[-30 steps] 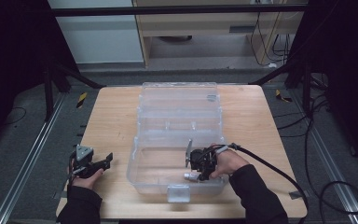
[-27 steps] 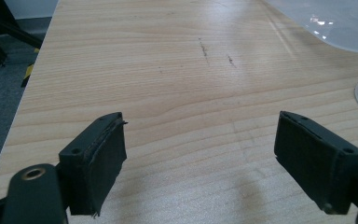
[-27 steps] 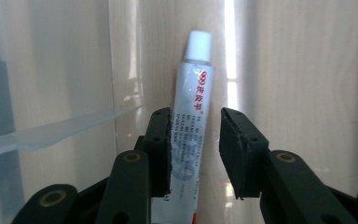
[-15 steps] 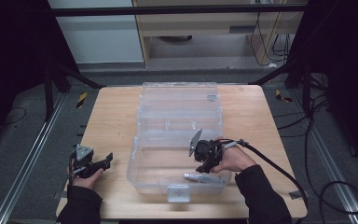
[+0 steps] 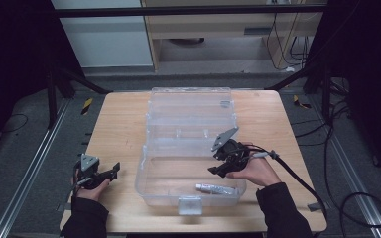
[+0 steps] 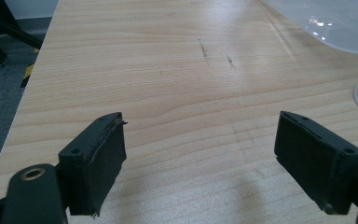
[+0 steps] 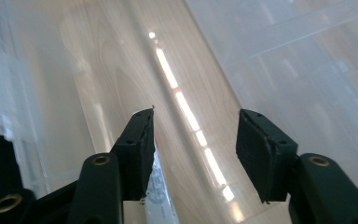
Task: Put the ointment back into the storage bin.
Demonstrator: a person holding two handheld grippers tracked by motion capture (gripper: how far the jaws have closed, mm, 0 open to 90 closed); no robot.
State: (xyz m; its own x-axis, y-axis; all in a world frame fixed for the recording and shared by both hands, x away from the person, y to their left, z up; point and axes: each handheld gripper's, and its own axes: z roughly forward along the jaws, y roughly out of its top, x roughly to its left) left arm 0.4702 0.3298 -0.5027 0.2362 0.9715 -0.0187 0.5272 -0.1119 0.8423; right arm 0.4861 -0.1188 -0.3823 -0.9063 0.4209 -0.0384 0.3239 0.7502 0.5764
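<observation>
High view shows a clear plastic box (image 5: 191,163) open on the wooden counter (image 5: 119,129), its lid lying flat on the far side. A small tube (image 5: 217,188) lies on the box floor near the front wall, with its long axis running left to right. The right hand-held gripper (image 5: 219,168) hangs just above and slightly far of the tube, jaws spread and holding nothing; in the right gripper view the tube (image 7: 161,205) shows just beside one jaw. This hand is clearly the nearer one. The left hand-held gripper (image 5: 110,171) rests on the counter, left of the box, jaws also spread wide. The box's near wall and latch (image 5: 189,204) stand close to the tube and could hinder a low approach, I think.
</observation>
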